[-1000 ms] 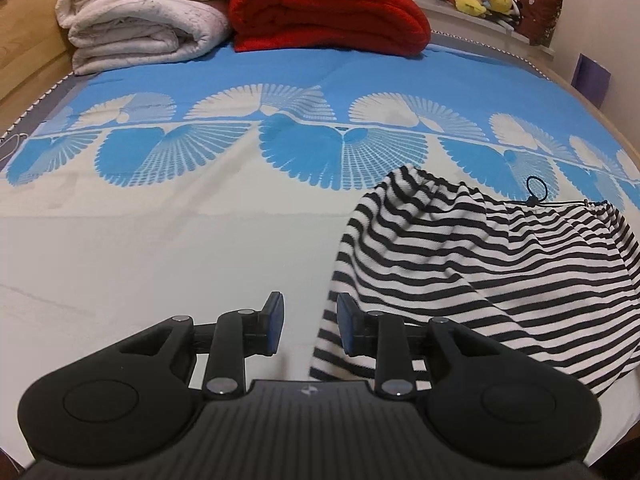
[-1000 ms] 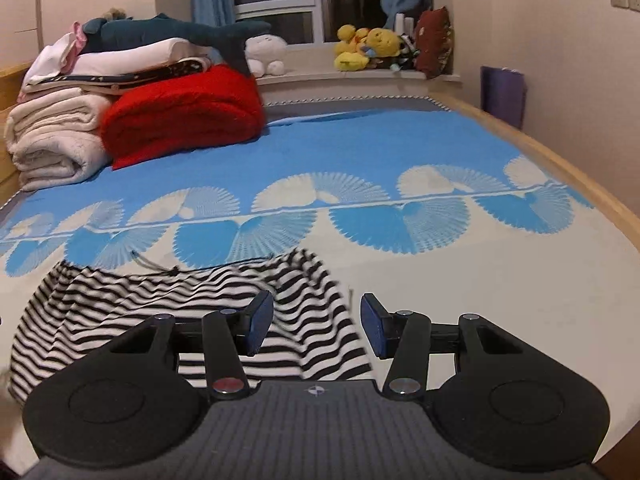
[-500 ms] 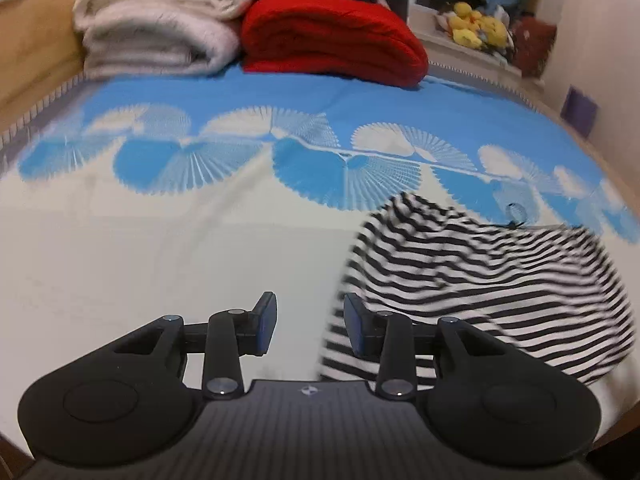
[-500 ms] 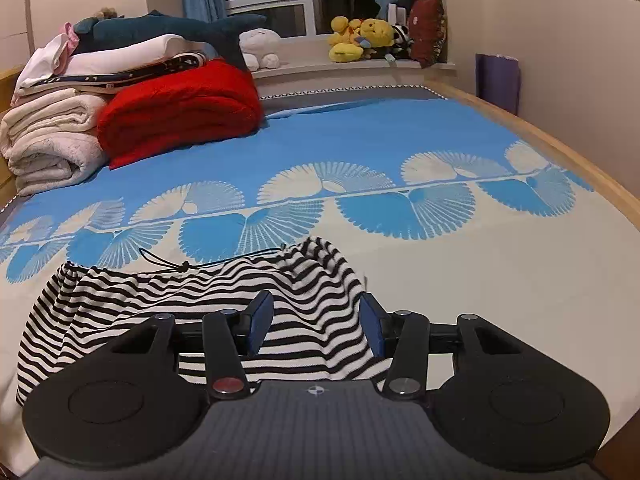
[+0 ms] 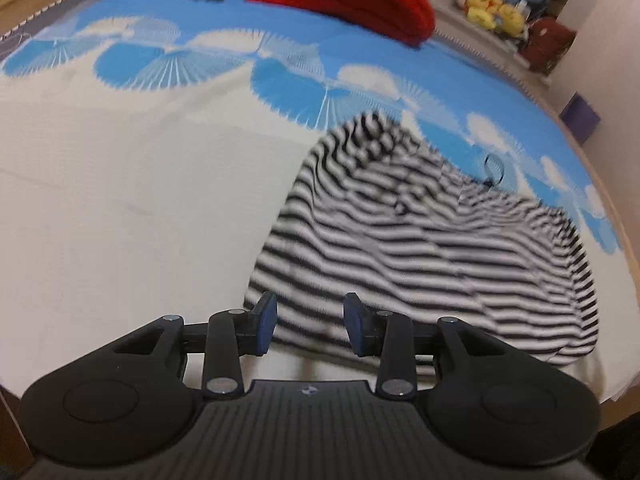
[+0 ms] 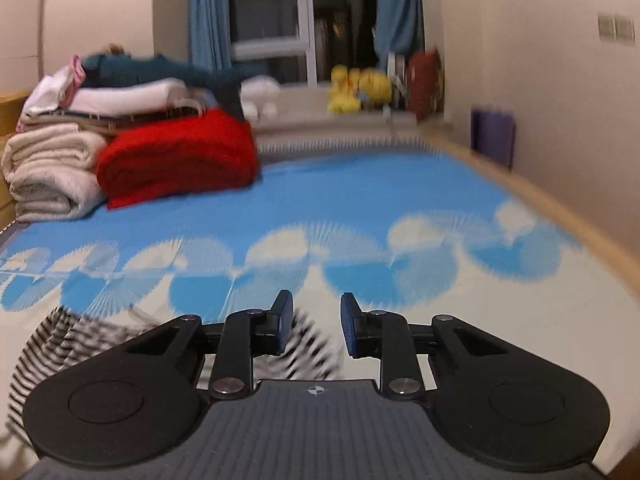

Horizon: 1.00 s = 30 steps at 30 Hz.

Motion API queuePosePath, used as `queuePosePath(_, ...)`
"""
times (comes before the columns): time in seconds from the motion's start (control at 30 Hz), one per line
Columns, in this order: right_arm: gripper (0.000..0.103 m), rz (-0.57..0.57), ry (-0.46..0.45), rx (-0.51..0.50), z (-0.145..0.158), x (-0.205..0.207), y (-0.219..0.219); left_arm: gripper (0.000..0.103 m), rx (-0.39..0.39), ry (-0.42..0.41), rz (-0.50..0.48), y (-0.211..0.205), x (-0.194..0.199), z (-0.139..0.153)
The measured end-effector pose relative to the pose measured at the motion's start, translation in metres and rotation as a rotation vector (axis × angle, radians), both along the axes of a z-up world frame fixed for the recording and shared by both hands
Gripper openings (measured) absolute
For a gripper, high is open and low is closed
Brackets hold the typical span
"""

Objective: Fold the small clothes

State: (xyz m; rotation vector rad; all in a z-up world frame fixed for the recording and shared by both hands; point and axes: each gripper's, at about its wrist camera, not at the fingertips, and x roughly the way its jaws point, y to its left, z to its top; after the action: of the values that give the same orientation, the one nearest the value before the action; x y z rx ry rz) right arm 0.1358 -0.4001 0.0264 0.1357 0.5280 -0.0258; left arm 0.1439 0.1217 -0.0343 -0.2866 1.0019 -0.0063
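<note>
A black-and-white striped garment [image 5: 420, 240] is lying rumpled on the bed [image 5: 120, 200], a dark cord looping at its far edge. The left gripper [image 5: 308, 324] and right gripper [image 6: 314, 322] are hovering at its near edge, fingers parted, grasping nothing.

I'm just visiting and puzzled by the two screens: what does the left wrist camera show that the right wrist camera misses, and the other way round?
Only the left wrist view shows nearly the whole striped garment, its black drawstring loop, and the open left gripper. Only the right wrist view shows the window, blue curtains, the taller pile of folded linens and the open right gripper. Both show the blue and white bedspread, the red blanket and the yellow plush toys.
</note>
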Motion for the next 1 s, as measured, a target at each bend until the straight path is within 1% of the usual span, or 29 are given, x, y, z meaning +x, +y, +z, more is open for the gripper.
queuePosePath(0.07, 0.028, -0.018, -0.040, -0.037, 0.003, -0.002, -0.014, 0.041, -0.001, 0.021, 0.009, -0.007, -0.001, -0.007)
queuePosePath(0.1, 0.028, -0.033, -0.048, -0.042, 0.000, -0.003, -0.021, 0.041, -0.016, 0.031, 0.025, -0.009, -0.001, -0.012)
queuePosePath(0.17, 0.028, -0.057, -0.005, -0.005, -0.008, -0.004, -0.039, 0.041, -0.066, 0.054, 0.077, -0.011, -0.002, -0.021)
queuePosePath(0.2, 0.028, -0.068, -0.007, 0.020, -0.010, -0.006, -0.047, 0.045, -0.092, 0.068, 0.117, -0.011, -0.002, -0.027)
queuePosePath(0.23, 0.028, -0.082, -0.017, 0.037, -0.011, -0.010, -0.056, 0.054, -0.111, 0.080, 0.157, -0.010, -0.002, -0.032)
queuePosePath(0.3, 0.028, -0.099, -0.020, 0.051, -0.017, -0.013, -0.071, 0.062, -0.149, 0.100, 0.239, -0.008, -0.004, -0.044)
queuePosePath(0.37, 0.028, -0.098, 0.023, 0.068, -0.028, -0.009, -0.081, 0.062, -0.189, 0.127, 0.304, -0.006, -0.004, -0.055)
queuePosePath(0.4, 0.028, -0.098, 0.028, 0.068, -0.031, -0.008, -0.084, 0.062, -0.210, 0.133, 0.333, -0.004, -0.003, -0.060)
queuePosePath(0.5, 0.028, -0.084, 0.000, 0.032, -0.035, -0.007, -0.089, 0.063, -0.240, 0.088, 0.398, 0.000, -0.002, -0.067)
queuePosePath(0.6, 0.028, -0.065, -0.001, 0.039, -0.038, -0.006, -0.093, 0.066, -0.324, 0.050, 0.498, 0.007, -0.006, -0.072)
queuePosePath(0.67, 0.028, -0.063, -0.006, 0.049, -0.038, -0.005, -0.095, 0.069, -0.381, 0.024, 0.550, 0.011, -0.007, -0.075)
queuePosePath(0.7, 0.028, -0.065, -0.007, 0.056, -0.039, -0.005, -0.097, 0.069, -0.396, 0.016, 0.565, 0.011, -0.008, -0.075)
queuePosePath(0.8, 0.028, -0.073, -0.009, 0.072, -0.038, -0.002, -0.100, 0.069, -0.415, 0.007, 0.590, 0.010, -0.003, -0.074)
queuePosePath(0.87, 0.028, -0.069, -0.014, 0.065, -0.037, -0.001, -0.098, 0.069, -0.388, 0.014, 0.577, 0.006, 0.004, -0.072)
queuePosePath(0.9, 0.028, -0.066, -0.018, 0.058, -0.037, -0.002, -0.096, 0.067, -0.363, 0.018, 0.566, 0.003, 0.006, -0.071)
queuePosePath(0.97, 0.028, -0.053, -0.024, 0.035, -0.036, -0.002, -0.091, 0.045, -0.325, 0.033, 0.548, -0.001, 0.013, -0.069)
queuePosePath(1.0, 0.028, -0.048, -0.024, 0.025, -0.037, -0.002, -0.089, 0.026, -0.324, 0.044, 0.539, -0.001, 0.015, -0.071)
